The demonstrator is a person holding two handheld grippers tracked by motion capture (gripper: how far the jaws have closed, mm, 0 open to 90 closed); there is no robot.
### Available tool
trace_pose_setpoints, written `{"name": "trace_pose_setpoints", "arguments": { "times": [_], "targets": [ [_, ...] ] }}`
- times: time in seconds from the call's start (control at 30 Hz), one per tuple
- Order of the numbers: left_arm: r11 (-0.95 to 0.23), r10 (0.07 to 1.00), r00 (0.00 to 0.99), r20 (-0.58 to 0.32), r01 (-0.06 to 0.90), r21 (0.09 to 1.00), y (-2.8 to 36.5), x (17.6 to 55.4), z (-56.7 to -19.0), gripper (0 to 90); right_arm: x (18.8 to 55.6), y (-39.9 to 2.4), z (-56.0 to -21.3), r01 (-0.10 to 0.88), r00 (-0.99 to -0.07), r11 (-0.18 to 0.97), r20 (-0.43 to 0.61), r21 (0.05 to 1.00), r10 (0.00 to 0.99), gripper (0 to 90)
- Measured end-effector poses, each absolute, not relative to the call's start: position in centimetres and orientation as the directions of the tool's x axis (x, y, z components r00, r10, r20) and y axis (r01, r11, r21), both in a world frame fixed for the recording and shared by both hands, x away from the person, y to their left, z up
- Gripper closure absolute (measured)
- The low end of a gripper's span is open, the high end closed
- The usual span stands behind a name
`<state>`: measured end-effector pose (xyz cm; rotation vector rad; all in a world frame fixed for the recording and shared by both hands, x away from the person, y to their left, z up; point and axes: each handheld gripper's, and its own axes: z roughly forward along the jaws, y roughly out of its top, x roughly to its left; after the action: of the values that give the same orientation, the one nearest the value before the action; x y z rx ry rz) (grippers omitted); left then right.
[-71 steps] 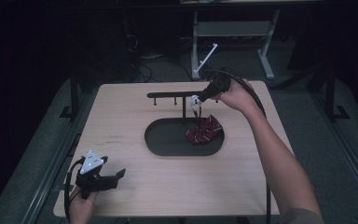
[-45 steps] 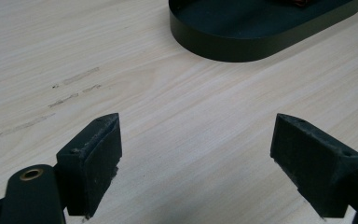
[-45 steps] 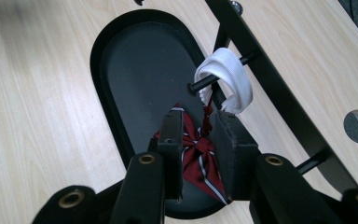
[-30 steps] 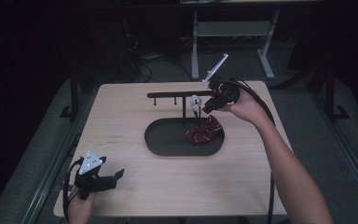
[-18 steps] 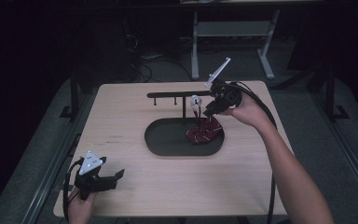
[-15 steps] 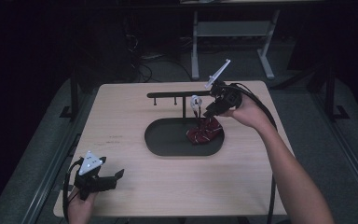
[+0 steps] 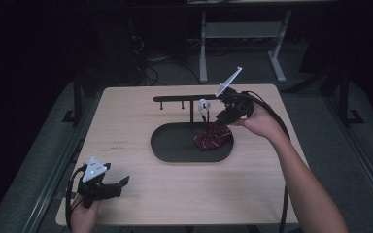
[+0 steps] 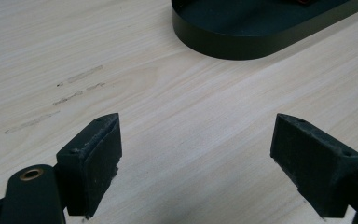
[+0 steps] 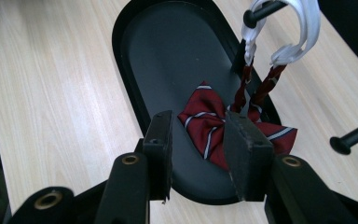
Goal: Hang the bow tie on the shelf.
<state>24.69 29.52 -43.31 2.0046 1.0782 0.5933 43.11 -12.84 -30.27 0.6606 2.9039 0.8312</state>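
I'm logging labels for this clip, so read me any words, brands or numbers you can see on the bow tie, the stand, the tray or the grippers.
None: no readable text stands on the bow tie, the hanger stand, the black tray, the left gripper or the right gripper.
The faint grey marks on the table are scuffs, not letters.

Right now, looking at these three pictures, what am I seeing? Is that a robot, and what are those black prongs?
No robot: a person holds a hand tool with two fingers in each hand. One picture looks down from above the table; each of the other two comes from a camera riding on a tool, looking along its fingers. The left gripper rests open near the table's front edge, holding nothing. The right gripper is at a black oval tray with a hanger rail. A dark red striped bow tie hangs by its white band from the rail. These fingers have just been opening; nothing is pinched between them.
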Motion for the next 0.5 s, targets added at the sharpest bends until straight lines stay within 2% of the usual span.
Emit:
{"name": "trace_pose_setpoints", "arguments": {
  "times": [0.5],
  "targets": [
    [-0.356,0.842,0.537,0.046,0.489,0.796,29.6,24.7,-43.3,16.1,41.8,-13.3,-30.7,0.38,-0.91,0.767,0.062,0.517,0.409,58.9]
  ]
}}
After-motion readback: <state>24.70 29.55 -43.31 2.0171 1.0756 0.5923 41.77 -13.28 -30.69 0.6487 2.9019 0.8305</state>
